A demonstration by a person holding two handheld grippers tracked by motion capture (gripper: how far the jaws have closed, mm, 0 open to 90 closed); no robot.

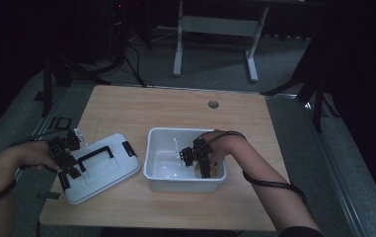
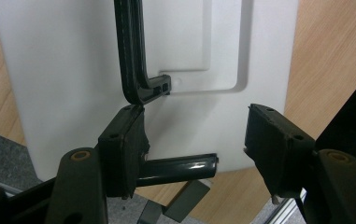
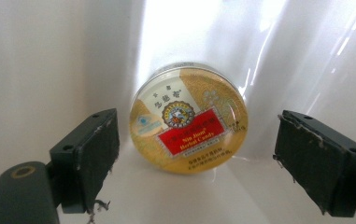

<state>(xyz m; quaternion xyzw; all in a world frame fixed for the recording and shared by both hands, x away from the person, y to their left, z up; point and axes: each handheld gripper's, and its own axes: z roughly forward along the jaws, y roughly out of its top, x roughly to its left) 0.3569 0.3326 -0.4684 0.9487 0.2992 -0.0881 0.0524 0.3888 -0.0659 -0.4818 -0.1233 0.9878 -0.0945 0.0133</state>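
Observation:
A white bin (image 1: 175, 132) stands mid-table. Its white lid (image 1: 111, 165) lies flat to its left, with a black handle (image 1: 95, 152) on top. My left gripper (image 1: 69, 173) hovers over the lid's near left end. In the left gripper view its jaws (image 2: 196, 144) stand apart over the lid (image 2: 73, 70), with a black latch bar (image 2: 180, 168) between them that stops short of the right pad; the handle (image 2: 131, 56) lies beyond. My right gripper (image 1: 203, 165) reaches down into the bin. It (image 3: 196, 149) is open, with a round gold candy tin (image 3: 189, 126) just past its pads against the bin wall (image 3: 35, 60).
The wooden table has a round cable hole (image 1: 213, 104) near its far edge. A thin white piece (image 1: 177, 148) lies inside the bin. Behind the table stands a desk frame (image 1: 215, 24) on a grey floor, with dark stands at both sides.

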